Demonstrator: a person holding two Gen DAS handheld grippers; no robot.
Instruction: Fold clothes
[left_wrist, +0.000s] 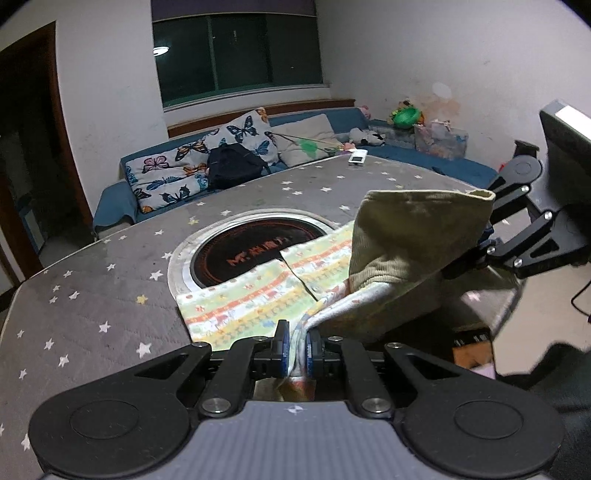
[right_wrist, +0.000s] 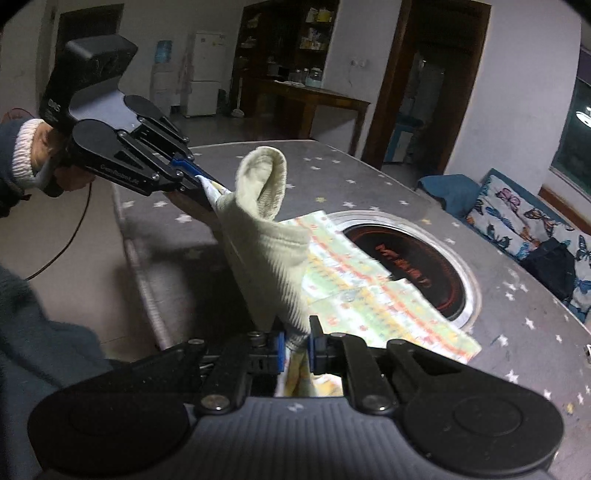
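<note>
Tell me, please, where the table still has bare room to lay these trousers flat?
The grey starred table is bare left of the round black hotplate and beyond it, up to the white remote. It is crowded where the trousers drape over the hotplate's near edge, held by the left tool and right tool.

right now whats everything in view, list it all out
garment: one, olive corduroy outside with striped pastel lining, lifted over the table's near edge, held at two spots
table cover: one, grey with stars, over the table
round hotplate: one, black with red lettering, table centre, partly under the garment
sofa: one, blue, behind the table
butterfly cushions: two, white, on the sofa
backpack: one, black, on the sofa
fridge: one, white, far room
left gripper: fingers shut on the garment
right gripper: fingers shut on the garment
</note>
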